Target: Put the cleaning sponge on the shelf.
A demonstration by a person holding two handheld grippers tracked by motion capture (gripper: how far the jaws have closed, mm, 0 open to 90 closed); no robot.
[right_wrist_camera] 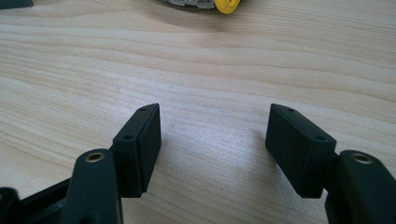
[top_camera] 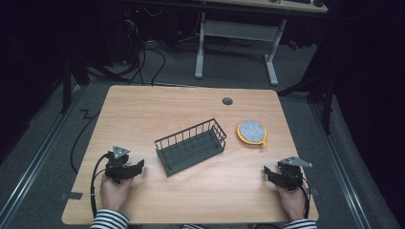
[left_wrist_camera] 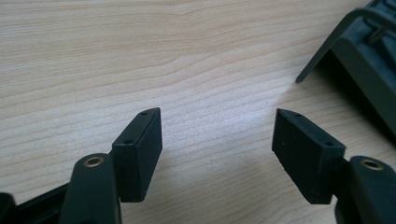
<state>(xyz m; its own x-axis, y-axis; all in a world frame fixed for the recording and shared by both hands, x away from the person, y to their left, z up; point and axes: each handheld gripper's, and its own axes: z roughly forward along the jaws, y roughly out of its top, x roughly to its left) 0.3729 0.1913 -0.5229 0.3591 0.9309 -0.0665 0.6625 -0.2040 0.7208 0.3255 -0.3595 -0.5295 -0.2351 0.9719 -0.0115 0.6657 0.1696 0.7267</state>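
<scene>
A dark wire basket [top_camera: 191,145] lies at an angle in the middle of the wooden table [top_camera: 143,109]. To its right lies a round yellow sponge with a grey speckled top [top_camera: 251,131]. My left gripper [top_camera: 139,165] rests near the front left, just left of the basket, and stands open with nothing between its jaws. In the left gripper view [left_wrist_camera: 217,140] the basket's corner [left_wrist_camera: 364,51] shows at the upper right. My right gripper [top_camera: 267,172] rests at the front right, open and holding nothing [right_wrist_camera: 214,137]; the sponge's yellow edge [right_wrist_camera: 226,5] lies ahead of it.
A grey cable grommet [top_camera: 227,101] sits in the table near the far edge. A white-legged desk [top_camera: 237,43] stands beyond the table on the grey floor. Cables [top_camera: 90,143] trail off the table's left side.
</scene>
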